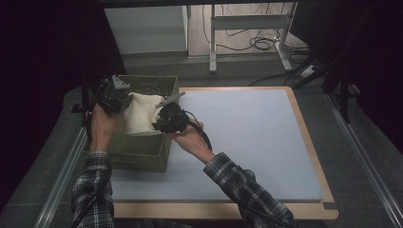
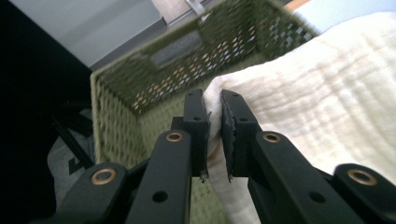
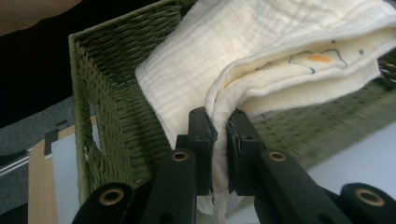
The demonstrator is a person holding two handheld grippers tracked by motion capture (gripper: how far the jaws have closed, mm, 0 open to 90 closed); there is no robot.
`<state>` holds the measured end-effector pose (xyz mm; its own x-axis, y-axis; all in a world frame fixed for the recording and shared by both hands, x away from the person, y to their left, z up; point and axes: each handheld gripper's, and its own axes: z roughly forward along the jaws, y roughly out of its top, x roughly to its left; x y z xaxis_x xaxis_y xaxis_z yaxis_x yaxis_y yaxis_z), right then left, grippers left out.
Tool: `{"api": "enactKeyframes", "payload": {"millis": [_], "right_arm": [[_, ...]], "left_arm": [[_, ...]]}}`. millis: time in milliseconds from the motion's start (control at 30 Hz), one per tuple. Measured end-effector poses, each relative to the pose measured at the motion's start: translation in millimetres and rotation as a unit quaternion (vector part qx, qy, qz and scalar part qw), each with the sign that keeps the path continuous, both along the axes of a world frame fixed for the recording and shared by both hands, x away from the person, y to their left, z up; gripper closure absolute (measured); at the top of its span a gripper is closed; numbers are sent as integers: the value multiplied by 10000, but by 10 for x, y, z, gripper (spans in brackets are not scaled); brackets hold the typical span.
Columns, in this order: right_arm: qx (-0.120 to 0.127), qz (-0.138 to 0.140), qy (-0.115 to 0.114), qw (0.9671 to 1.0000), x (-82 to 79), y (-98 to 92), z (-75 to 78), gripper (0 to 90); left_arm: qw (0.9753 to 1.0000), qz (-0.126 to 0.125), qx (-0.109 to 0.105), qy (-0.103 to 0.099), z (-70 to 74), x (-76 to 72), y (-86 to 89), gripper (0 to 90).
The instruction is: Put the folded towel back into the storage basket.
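one folded cream-coloured muslin cloth [image 1: 140, 114] is held up over the open top of one olive-green woven basket [image 1: 142, 154], both grippers clamped on it. the left gripper [image 2: 213, 133] has its two black jaws closed on a folded corner of the cloth [image 2: 327, 107], with the basket's perforated inner walls [image 2: 187, 60] behind it. the right gripper [image 3: 219, 154] pinches a bunched edge of the cloth [image 3: 261, 51], where a small printed pattern shows inside the fold; the basket's outer woven wall [image 3: 116, 102] stands just beside it. in the high view the left gripper [image 1: 114, 97] sits at the cloth's left edge and the right gripper [image 1: 169, 116] at its right. the basket stands at the left edge of one pale grey-blue mat [image 1: 247, 137] on a wooden-rimmed table [image 1: 304, 128]. grey carpet [image 1: 361, 147] surrounds the table; beyond it, a white cabinet [image 1: 147, 28], a metal table frame [image 1: 247, 23] and loose black cables [image 1: 261, 43] lie on the floor. two plaid sleeves [image 1: 237, 185] enter from below.
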<state>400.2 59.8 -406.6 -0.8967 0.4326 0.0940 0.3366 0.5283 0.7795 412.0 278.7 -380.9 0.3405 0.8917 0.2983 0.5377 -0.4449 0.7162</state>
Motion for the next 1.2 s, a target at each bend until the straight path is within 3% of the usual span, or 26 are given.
{"api": "enactKeyframes", "payload": {"millis": [367,800,1200], "right_arm": [[-397,160,213,9989,-48,427,-247,810],[-750,193,339,9964,-6,494,-365,803],[-1086,205,412,9930,12,573,-394,792]], "left_arm": [[9994,76,77,326,-279,-25,190,813],[9979,-84,179,623,-567,104,59,806],[9965,-50,176,817,-726,123,121,798]]}}
